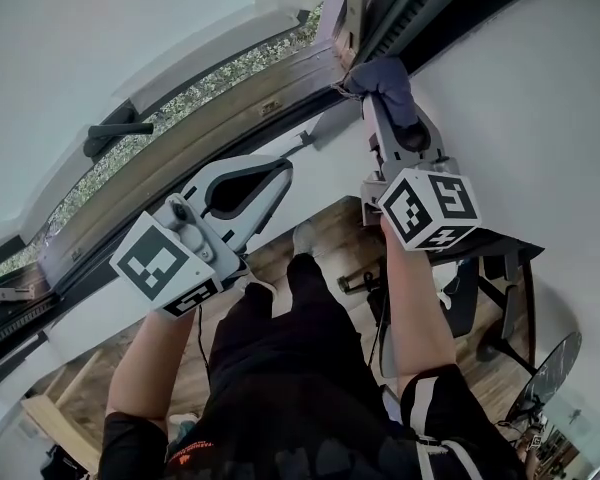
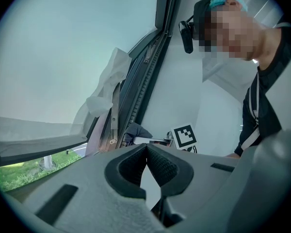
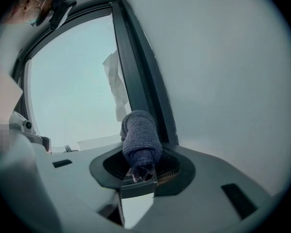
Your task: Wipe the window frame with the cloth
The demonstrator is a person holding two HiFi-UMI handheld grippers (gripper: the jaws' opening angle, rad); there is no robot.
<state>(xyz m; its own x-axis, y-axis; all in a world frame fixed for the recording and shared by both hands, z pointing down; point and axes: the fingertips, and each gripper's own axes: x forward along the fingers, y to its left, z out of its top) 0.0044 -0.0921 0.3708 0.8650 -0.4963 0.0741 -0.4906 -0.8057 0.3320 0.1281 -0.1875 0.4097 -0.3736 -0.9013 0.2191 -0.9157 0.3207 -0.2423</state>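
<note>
Cloth (image 3: pixel 140 140), rolled, is being clamped in the jaws of the right gripper (image 3: pixel 141 173), its long axis being pointed far along them at the dark window frame (image 3: pixel 138 67) just beyond its tip; contact cannot be told. The left gripper (image 2: pixel 146 154) is being held nearer and left, jaws pressed together on nothing. The frame is being bordered rightward by white wall (image 1: pixel 540 98).

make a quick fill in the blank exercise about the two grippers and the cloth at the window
1. The right gripper is ____ on the dark blue knitted cloth.
2. The left gripper, its jaws together, holds ____.
3. The cloth sits at the dark window frame, beside a plain ____ wall.
Missing words: shut; nothing; white
</note>
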